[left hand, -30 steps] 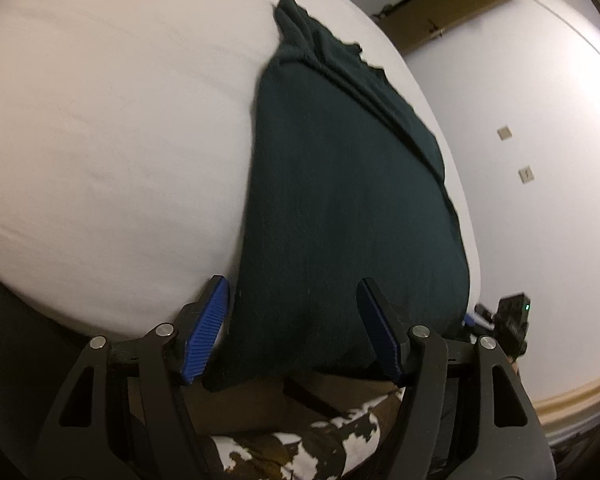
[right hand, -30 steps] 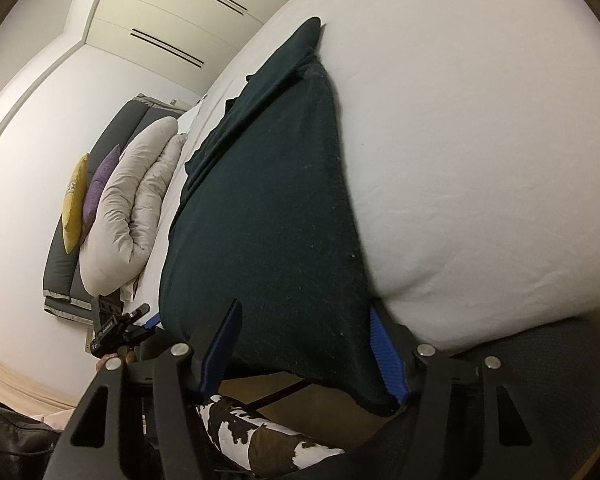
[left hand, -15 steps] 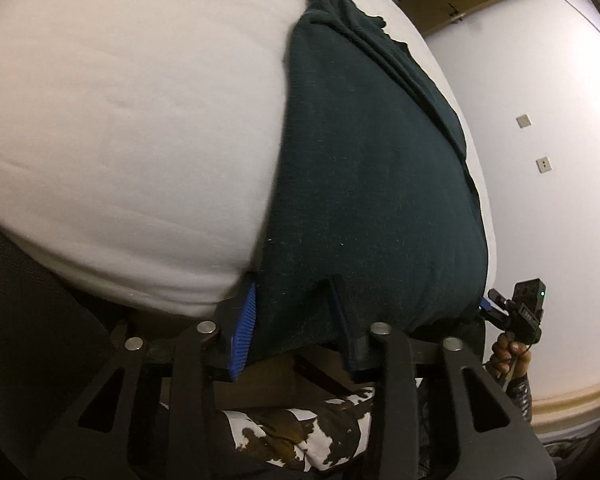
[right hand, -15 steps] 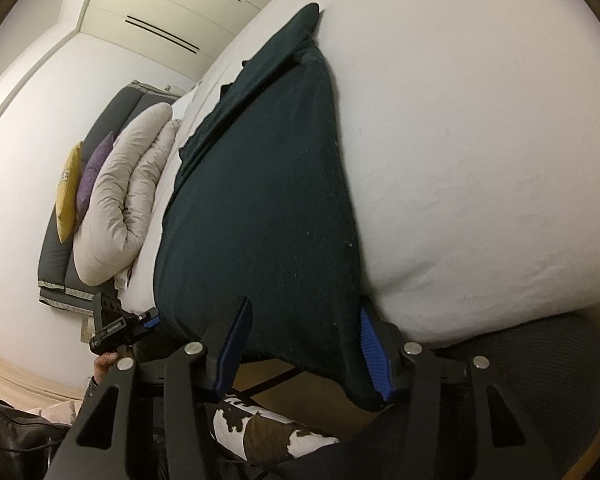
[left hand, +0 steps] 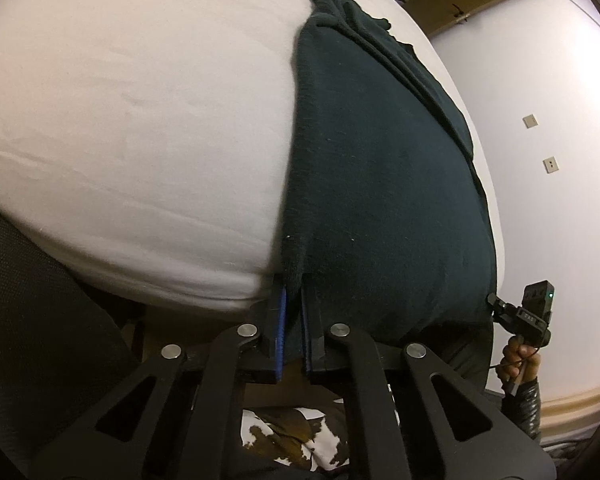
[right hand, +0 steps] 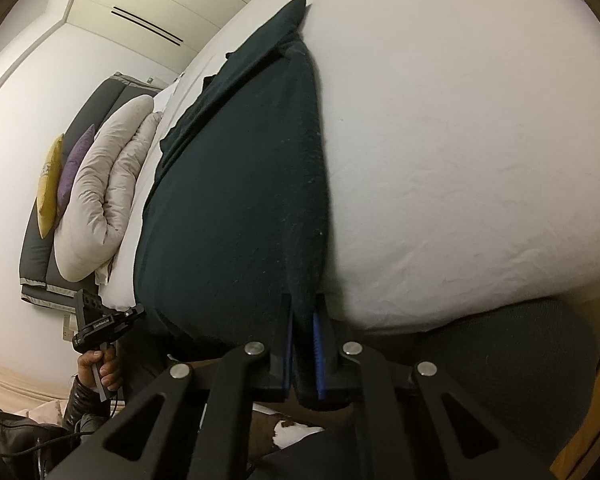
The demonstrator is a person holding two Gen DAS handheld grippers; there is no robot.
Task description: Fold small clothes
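A dark green garment [left hand: 380,180] lies lengthwise on the white bed [left hand: 140,120], its near hem hanging over the mattress edge. My left gripper [left hand: 292,284] is closing on the hem's left corner, and the cloth is pinched between its blue pads. In the right wrist view the same garment [right hand: 240,200] runs away across the bed [right hand: 460,140]. My right gripper [right hand: 304,304] is closing on the right corner of the hem, with fabric pressed between its pads. Each view shows the other gripper held in a hand [left hand: 518,354] [right hand: 100,364] at the far corner.
A rolled pale duvet [right hand: 108,184] with yellow [right hand: 50,184] and purple [right hand: 74,160] cushions lies at the bed's head. Wardrobe doors [right hand: 160,8] stand behind. Dark mesh fabric [left hand: 32,300] sits below the mattress edge. A cow-print cloth [left hand: 300,436] shows under the grippers.
Both grippers went from wide open around the hem to closed on its corners. The left one shifted toward the garment's left edge, and the cloth is now bunched between the pads.
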